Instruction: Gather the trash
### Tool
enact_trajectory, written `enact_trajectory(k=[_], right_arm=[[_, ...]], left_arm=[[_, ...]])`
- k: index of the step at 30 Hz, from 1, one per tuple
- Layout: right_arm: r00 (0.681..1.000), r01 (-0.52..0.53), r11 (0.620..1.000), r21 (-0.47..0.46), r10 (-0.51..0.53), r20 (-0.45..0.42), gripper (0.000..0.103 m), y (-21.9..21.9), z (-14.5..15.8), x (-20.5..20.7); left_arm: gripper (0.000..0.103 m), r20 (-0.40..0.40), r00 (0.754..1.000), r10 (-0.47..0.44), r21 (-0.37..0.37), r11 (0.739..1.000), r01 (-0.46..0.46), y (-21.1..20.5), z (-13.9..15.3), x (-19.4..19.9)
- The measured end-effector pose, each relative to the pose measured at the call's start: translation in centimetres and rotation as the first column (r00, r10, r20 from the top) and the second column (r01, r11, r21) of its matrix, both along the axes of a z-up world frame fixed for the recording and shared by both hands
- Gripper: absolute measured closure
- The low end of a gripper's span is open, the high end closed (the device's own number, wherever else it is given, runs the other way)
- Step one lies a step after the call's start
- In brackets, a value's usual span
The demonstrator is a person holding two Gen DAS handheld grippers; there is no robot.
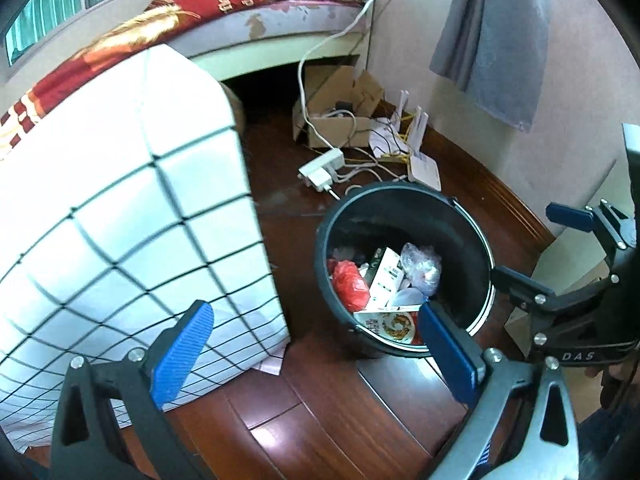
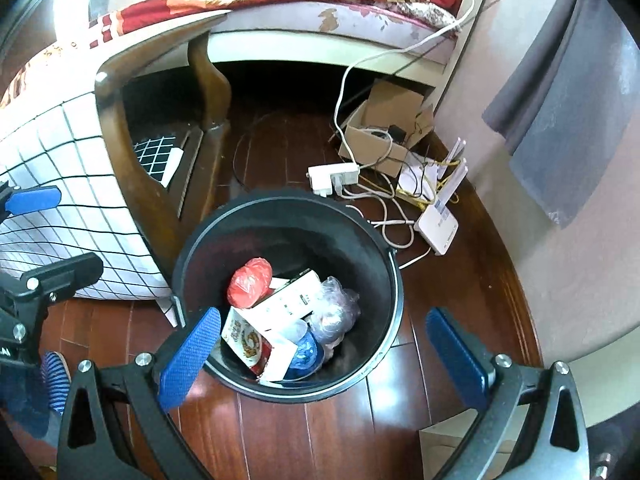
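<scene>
Trash (image 2: 280, 312) lay heaped in the black bin (image 2: 384, 280) on the floor, directly under the right tongs (image 2: 324, 356); the left tongs (image 1: 316, 356) hung beside its rim. Both gaped wide, seemingly holding nothing.

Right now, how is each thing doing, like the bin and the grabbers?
Bin: upright, no lid, partly filled with trash.
Red bag: crumpled inside the bin.
Left gripper: open, holding nothing.
Right gripper: open, holding nothing.
Cardboard box: flaps open, on the floor.
Power strip: plugs in it.
</scene>
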State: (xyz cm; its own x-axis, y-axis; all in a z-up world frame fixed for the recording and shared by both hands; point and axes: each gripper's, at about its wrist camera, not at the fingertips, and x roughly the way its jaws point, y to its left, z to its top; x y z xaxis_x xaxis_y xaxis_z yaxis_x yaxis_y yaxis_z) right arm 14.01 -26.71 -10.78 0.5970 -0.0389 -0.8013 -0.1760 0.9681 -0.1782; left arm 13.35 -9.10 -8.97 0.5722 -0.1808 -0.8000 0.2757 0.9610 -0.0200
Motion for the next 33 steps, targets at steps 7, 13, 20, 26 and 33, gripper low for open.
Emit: enact_trajectory(k=[7,13,20,26,33], right_arm=[[0.998,0.001,1.000,0.006,-0.002,0.063,0.000,2.1,4.4,-2.2],[0.996,0.034,0.999,0.033,-0.037,0.077,0.000,3.7,7.2,-4.3],[0.992,0.055,0.997,0.048,-0.060,0.108,0.000,4.9,11.3,-7.4],[0.987,0.053,0.996,0.068,-0.062,0.148,0.000,5.5,14.8,-10.1],[0.977,0.052,0.996,0.071,-0.066,0.203,0.000,6.2,18.8,-12.6]], left_arm=[[0.001,0.048,0.999,0.011,0.048,0.999,-0.013,1.9,2.8,-2.2],[0.001,0.069,0.996,0.054,0.047,0.997,-0.057,4.1,5.7,-4.2],[0.001,0.123,0.990,0.068,0.039,0.997,-0.074,5.5,8.9,-7.0],[0.001,0.170,0.983,0.070,0.019,0.997,-0.074,6.4,12.0,-9.7],[0.001,0.238,0.968,0.081,-0.009,0.997,-0.082,6.9,15.1,-11.8]])
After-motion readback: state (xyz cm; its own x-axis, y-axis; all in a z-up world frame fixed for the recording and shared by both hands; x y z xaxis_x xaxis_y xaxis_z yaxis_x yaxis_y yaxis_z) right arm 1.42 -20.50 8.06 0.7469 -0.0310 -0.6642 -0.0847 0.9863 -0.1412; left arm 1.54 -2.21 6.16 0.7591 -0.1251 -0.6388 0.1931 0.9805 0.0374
